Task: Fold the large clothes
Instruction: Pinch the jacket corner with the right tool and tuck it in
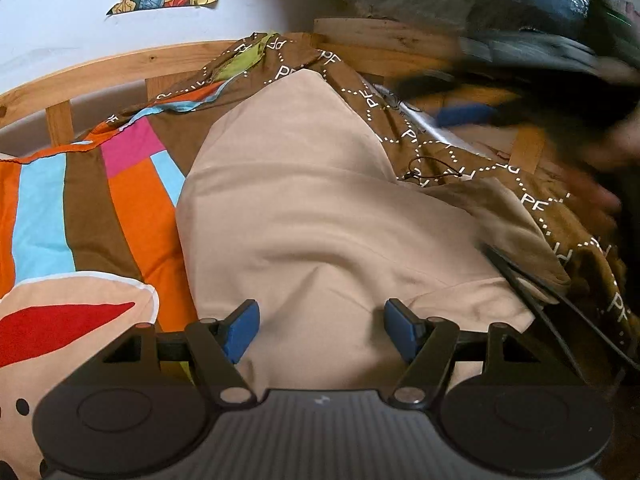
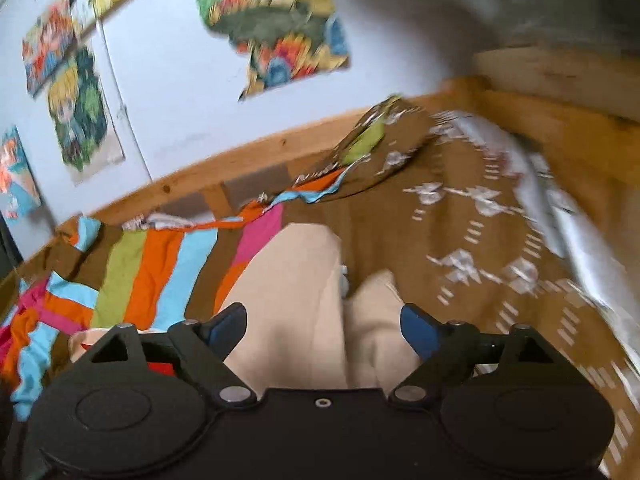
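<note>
- Two hand-held grippers show in our views: the left hand-held gripper [image 1: 322,330] and the right hand-held gripper [image 2: 324,330] both have their blue pads spread wide, nothing between them, each poised over cloth.
- We see the beige garment [image 1: 304,208] lying on the bed, a long panel running away from us with a second, darker-lit flap [image 1: 508,216] bunched at its right side.
- We judge the folding as only partly done: the piece looks roughly gathered lengthwise, yet its edges are uneven and no neat stack shows. Squaring it and folding it shorter seem left.
- In the right wrist view the picture is smeared, so we cannot be sure whether the beige cloth there is one layer or two.
- Under it lies a striped bedcover [image 1: 132,200] and a brown patterned sheet [image 1: 420,140], rumpled.
- We note a wooden bed rail [image 2: 248,160], a pale wall with colourful posters [image 2: 276,24], and a printed cushion [image 1: 72,320] nearby.
</note>
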The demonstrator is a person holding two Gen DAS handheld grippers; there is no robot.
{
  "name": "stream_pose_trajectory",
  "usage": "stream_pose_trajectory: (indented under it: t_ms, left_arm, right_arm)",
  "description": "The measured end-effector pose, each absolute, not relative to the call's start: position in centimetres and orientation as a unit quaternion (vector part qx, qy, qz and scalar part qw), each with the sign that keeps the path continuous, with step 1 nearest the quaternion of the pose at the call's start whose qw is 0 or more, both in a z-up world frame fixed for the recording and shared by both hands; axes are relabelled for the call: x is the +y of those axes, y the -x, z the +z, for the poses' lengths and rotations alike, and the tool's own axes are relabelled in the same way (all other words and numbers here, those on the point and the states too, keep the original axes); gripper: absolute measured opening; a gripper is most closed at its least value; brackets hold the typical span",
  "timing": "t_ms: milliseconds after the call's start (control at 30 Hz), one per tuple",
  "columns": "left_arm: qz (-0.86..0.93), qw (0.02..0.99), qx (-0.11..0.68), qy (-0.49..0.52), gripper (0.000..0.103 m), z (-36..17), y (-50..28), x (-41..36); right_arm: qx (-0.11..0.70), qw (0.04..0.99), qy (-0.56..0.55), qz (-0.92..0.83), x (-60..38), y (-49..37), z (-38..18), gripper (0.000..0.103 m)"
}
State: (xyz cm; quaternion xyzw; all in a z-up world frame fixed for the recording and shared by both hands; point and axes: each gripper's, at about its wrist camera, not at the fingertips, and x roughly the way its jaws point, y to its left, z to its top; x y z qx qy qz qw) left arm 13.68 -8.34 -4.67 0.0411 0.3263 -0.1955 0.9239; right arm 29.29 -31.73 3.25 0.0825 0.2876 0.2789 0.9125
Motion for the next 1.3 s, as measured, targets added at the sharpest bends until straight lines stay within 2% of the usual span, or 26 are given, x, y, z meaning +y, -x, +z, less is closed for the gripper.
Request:
stream_pose_trajectory:
  t_ms: [33, 67, 100, 133, 167, 200, 300, 367, 467, 600, 700, 833, 933, 967, 1000, 1133, 1167, 1200, 1300]
  left_arm:
    - [-0.199, 0.924, 0.324, -0.038, 0.072, -4.7, -13.6, -8.2]
    - [-0.202, 0.924, 0.323, -0.035, 0.072, -4.8, -13.4, -7.9]
    - [-0.204, 0.924, 0.321, -0.03, 0.072, -4.8, -13.3, -7.7]
    - [-0.205, 0.925, 0.32, -0.026, 0.072, -4.8, -13.3, -7.6]
    - [-0.206, 0.925, 0.318, -0.021, 0.072, -4.8, -13.3, -7.5]
    - [-0.206, 0.925, 0.318, -0.016, 0.072, -4.8, -13.3, -7.4]
    - [-0.227, 0.922, 0.313, -0.021, 0.072, -4.8, -12.9, -7.5]
    - [-0.251, 0.917, 0.306, -0.04, 0.072, -4.8, -12.4, -8.1]
    - [-0.283, 0.906, 0.304, -0.076, 0.072, -5.0, -11.9, -9.8]
    - [-0.28, 0.904, 0.304, -0.107, 0.072, -5.5, -11.9, -11.1]
    - [-0.278, 0.905, 0.311, -0.08, 0.072, -5.6, -12.5, -10.6]
    - [-0.271, 0.908, 0.312, -0.074, 0.072, -5.8, -12.3, -10.6]
    - [-0.27, 0.909, 0.309, -0.078, 0.072, -5.8, -11.9, -10.7]
    - [-0.27, 0.909, 0.31, -0.075, 0.072, -5.7, -11.9, -10.6]
    - [-0.271, 0.908, 0.311, -0.068, 0.073, -5.7, -11.9, -10.5]
    - [-0.266, 0.909, 0.317, -0.05, 0.073, -5.7, -12.4, -10.0]
    - [-0.265, 0.909, 0.317, -0.047, 0.073, -5.7, -12.4, -9.9]
    - [-0.263, 0.91, 0.318, -0.044, 0.073, -5.6, -12.4, -9.8]
    - [-0.26, 0.91, 0.32, -0.033, 0.073, -5.6, -12.5, -9.4]
  right_arm:
    - [0.303, 0.907, -0.081, 0.282, -30.6, -31.0, 2.9, 0.085]
    - [0.323, 0.897, -0.091, 0.289, -29.5, -32.6, 2.4, 0.076]
    - [0.34, 0.888, -0.104, 0.293, -28.9, -33.7, 1.9, 0.039]
    - [0.352, 0.878, -0.116, 0.302, -28.6, -34.3, 1.6, 0.02]
    - [0.356, 0.878, -0.115, 0.299, -28.2, -34.3, 1.7, 0.012]
    - [0.342, 0.888, -0.086, 0.294, -27.8, -33.5, 2.4, 0.008]
    - [0.28, 0.917, 0.046, 0.282, -27.7, -29.4, 4.5, 0.004]
    - [0.283, 0.921, 0.08, 0.256, -29.4, -29.0, 3.8, 0.004]
    - [0.324, 0.919, 0.072, 0.211, -32.4, -30.5, 0.2, 0.004]
    - [0.318, 0.921, 0.109, 0.196, -31.1, -30.8, -3.6, 0.005]
    - [0.292, 0.923, 0.16, 0.192, -29.4, -30.8, -3.2, 0.005]
    - [0.3, 0.921, 0.154, 0.197, -30.2, -31.5, -2.0, 0.008]
    - [0.294, 0.928, 0.124, 0.192, -31.2, -31.1, -0.4, 0.02]
    - [0.286, 0.933, 0.106, 0.191, -31.5, -30.9, 0.5, 0.033]
    - [0.274, 0.938, 0.088, 0.194, -31.6, -30.7, 1.5, 0.041]
    - [0.287, 0.919, 0.056, 0.265, -29.5, -31.5, 3.2, 0.048]
    - [0.296, 0.911, 0.063, 0.279, -28.5, -31.8, 3.0, 0.056]
    - [0.302, 0.907, 0.081, 0.282, -27.5, -32.2, 2.6, 0.059]
    - [0.318, 0.898, 0.186, 0.242, -24.1, -34.0, -0.3, 0.058]
